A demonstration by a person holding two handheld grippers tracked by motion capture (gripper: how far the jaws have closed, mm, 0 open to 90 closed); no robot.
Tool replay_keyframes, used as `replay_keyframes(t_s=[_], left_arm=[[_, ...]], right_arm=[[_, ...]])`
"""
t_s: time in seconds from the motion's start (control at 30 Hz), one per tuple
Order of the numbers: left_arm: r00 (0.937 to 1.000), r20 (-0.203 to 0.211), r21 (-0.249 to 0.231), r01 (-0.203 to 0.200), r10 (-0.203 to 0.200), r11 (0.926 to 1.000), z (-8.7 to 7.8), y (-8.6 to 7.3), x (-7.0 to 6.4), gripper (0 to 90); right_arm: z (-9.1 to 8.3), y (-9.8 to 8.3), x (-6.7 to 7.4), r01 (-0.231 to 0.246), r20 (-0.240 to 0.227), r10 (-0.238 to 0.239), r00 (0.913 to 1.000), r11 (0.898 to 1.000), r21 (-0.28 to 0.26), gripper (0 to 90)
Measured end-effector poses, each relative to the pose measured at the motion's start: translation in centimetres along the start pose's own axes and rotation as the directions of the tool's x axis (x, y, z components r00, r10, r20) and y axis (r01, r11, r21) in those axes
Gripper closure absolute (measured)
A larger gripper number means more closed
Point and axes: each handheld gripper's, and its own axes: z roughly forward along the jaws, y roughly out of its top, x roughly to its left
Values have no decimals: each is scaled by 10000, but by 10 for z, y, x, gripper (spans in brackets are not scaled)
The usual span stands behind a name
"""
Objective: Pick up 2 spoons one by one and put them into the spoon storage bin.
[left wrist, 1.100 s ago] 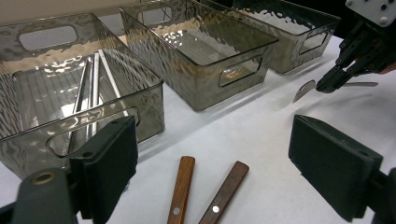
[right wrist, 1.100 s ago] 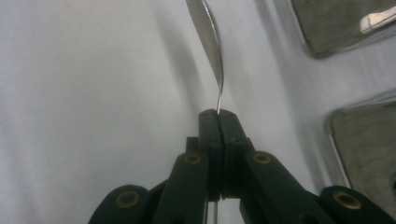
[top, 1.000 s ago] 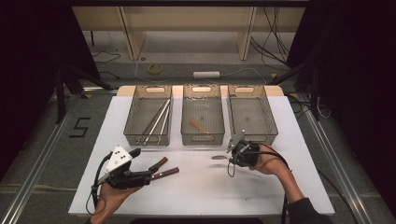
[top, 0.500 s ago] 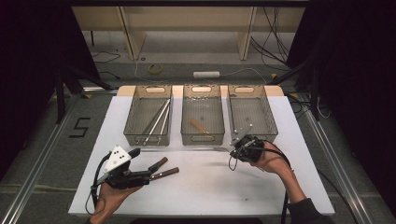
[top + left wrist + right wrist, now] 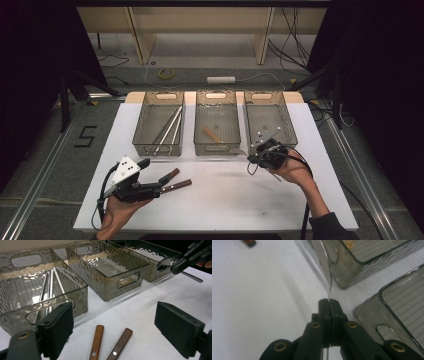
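My right gripper (image 5: 256, 154) is shut on a thin metal spoon (image 5: 164, 263) and holds it above the table, just in front of the gap between the middle bin (image 5: 196, 125) and the right bin (image 5: 290, 122). In the right gripper view the jaws (image 5: 329, 302) press together on the spoon (image 5: 327, 277), seen edge-on. My left gripper (image 5: 150, 176) stands open at the front left of the table. Two wooden-handled utensils (image 5: 96, 341) lie on the white table between its wide-apart pads (image 5: 58, 327).
Three clear bins stand in a row at the back of the white table (image 5: 215, 205). The left bin (image 5: 137, 125) holds long metal rods (image 5: 170, 127). The middle bin holds a small wooden-handled piece (image 5: 212, 135). Cables and a tape roll lie on the floor beyond.
My right gripper has risen with the spoon and moved back toward the bins. The left gripper has stayed where it was.
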Motion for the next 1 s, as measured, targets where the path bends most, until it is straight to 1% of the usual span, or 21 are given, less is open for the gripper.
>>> replay_keyframes(t_s=[0.1,0.17,0.37,0.67,0.73,0.83,0.9,1.0], left_arm=[[10000,-5,23,4,-4,10000,0,0,1,152],[10000,-27,9,14,-14,10000,0,0,0,152],[10000,-41,-15,40,-40,10000,-1,0,1,152],[9999,-94,-33,97,-97,9999,-1,0,3,152],[9999,-87,50,104,-104,9999,0,-1,4,152],[9997,-105,21,218,-218,9998,0,0,5,150],[9997,-120,60,221,-220,9997,0,-1,6,151],[9997,-117,26,230,-229,9997,-1,0,6,151]], right_arm=[[-2,0,-1,-227,42,228,9997,9996,-147,900],[-3,1,-1,-280,91,282,9996,9995,-164,900],[-7,4,-2,-432,109,438,9990,9980,-466,900],[-9,16,-5,-572,105,582,9983,9957,-734,900],[-11,20,-6,-660,78,669,9977,9943,-842,900],[-14,29,-8,-741,27,749,9972,9910,-1115,900],[-15,37,-10,-764,-19,768,9970,9890,-1263,900],[-14,50,-13,-787,-40,789,9969,9882,-1313,900]])
